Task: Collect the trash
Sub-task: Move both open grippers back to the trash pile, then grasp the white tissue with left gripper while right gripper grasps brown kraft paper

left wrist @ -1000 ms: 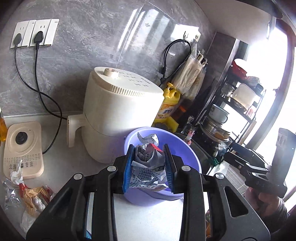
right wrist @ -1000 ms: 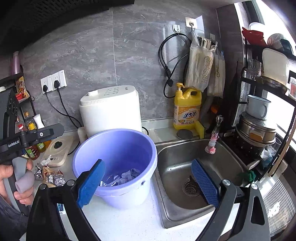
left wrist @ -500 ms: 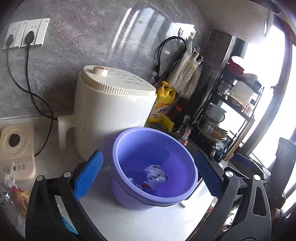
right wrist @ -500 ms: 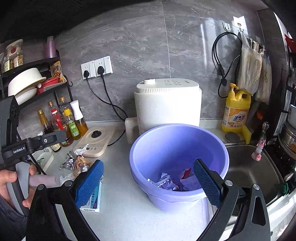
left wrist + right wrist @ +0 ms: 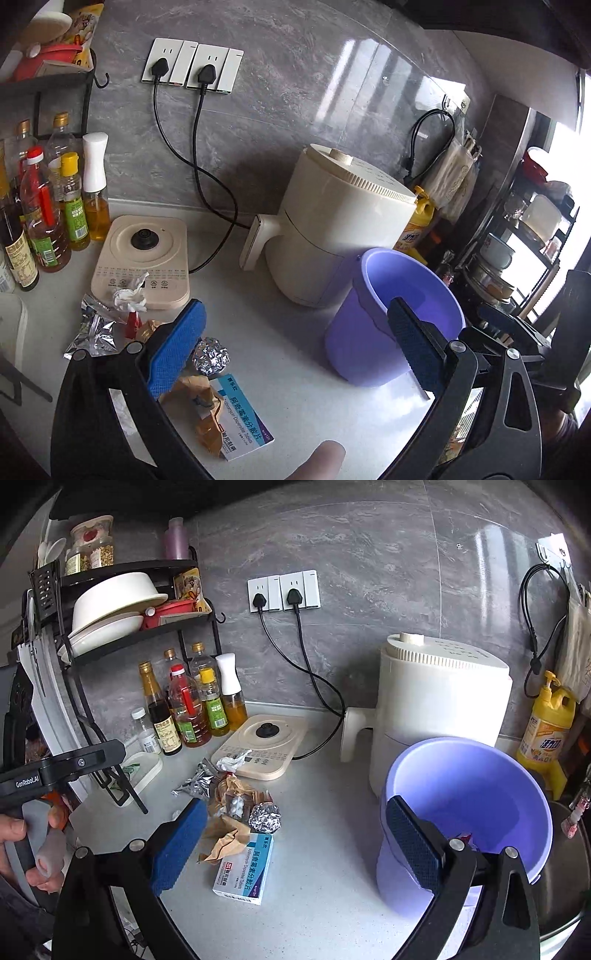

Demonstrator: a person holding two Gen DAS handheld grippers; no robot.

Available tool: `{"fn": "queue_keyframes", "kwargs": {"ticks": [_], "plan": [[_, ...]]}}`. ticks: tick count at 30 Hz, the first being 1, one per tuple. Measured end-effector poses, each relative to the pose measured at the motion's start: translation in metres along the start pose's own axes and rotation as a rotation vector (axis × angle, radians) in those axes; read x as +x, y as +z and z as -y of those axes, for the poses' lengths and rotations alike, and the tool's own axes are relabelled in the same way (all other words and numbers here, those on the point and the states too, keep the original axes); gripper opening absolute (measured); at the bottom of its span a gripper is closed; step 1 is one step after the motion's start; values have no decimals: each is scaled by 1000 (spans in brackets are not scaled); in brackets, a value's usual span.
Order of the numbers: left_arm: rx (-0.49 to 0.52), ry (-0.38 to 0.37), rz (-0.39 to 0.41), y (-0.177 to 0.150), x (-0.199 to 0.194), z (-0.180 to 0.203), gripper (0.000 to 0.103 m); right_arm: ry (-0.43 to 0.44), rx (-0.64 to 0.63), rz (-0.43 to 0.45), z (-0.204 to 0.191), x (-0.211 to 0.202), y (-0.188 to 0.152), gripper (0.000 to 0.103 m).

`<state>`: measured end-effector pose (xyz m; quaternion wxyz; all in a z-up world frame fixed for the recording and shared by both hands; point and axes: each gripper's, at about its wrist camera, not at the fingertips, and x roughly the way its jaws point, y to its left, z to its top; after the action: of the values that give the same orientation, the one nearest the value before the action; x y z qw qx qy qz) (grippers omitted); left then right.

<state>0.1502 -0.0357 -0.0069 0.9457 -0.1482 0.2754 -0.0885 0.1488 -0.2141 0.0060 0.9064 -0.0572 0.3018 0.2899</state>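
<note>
- Left tongs (image 5: 291, 354): spread wide, holding nothing, low centre of the left view above the surface (image 5: 295, 332).
- Right tongs (image 5: 295, 849): likewise spread and empty, low centre of the right view.
- Trash: foil ball (image 5: 265, 816), crumpled brown paper (image 5: 229, 834), silver wrapper (image 5: 195, 784) and white tissue (image 5: 232, 762) lie clustered left of centre; medicine box (image 5: 245, 867) touches the brown paper.
- Purple bucket (image 5: 509, 775): upright at right, beside the white appliance (image 5: 439, 709), with scraps (image 5: 465, 840) inside.

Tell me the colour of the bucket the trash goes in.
The bucket is light purple, inside and out; the right wrist view shows it best.
</note>
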Motion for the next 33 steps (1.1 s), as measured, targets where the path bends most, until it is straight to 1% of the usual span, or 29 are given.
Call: {"fn": "queue_keyframes", "kwargs": {"ticks": [3,6,9,14,17,23,25,27,28,30,31,32,33], "plan": [[-23,56,22,-7,-20,-13,98,41,-23,-22,-12,12,0,94],[-46,92,37,-13,-40,-24,98,86,-27,-62,-20,28,-1,88],[-58,147,46,-18,-57,-33,98,115,-33,-103,-28,45,-4,87],[-82,217,52,-29,-76,-46,98,173,-60,-190,-40,75,-12,76],[-94,249,52,-37,-85,-55,98,199,-75,-251,-47,98,-18,68],[-134,301,42,-54,-97,-74,98,222,-67,-373,-56,143,-32,54],[-159,314,36,-60,-96,-81,96,226,-66,-400,-57,155,-35,50],[-185,334,22,-67,-94,-89,91,235,-74,-417,-60,165,-39,49],[-198,342,13,-70,-93,-93,90,233,-80,-429,-62,170,-41,47],[-218,356,-5,-77,-91,-100,86,234,-84,-441,-63,175,-42,40],[-225,359,-13,-80,-89,-103,86,241,-89,-451,-64,180,-45,31],[-229,360,-19,-82,-87,-105,85,243,-100,-459,-65,185,-46,19],[-235,361,-28,-85,-85,-108,83,239,-119,-470,-67,189,-48,19]]}}
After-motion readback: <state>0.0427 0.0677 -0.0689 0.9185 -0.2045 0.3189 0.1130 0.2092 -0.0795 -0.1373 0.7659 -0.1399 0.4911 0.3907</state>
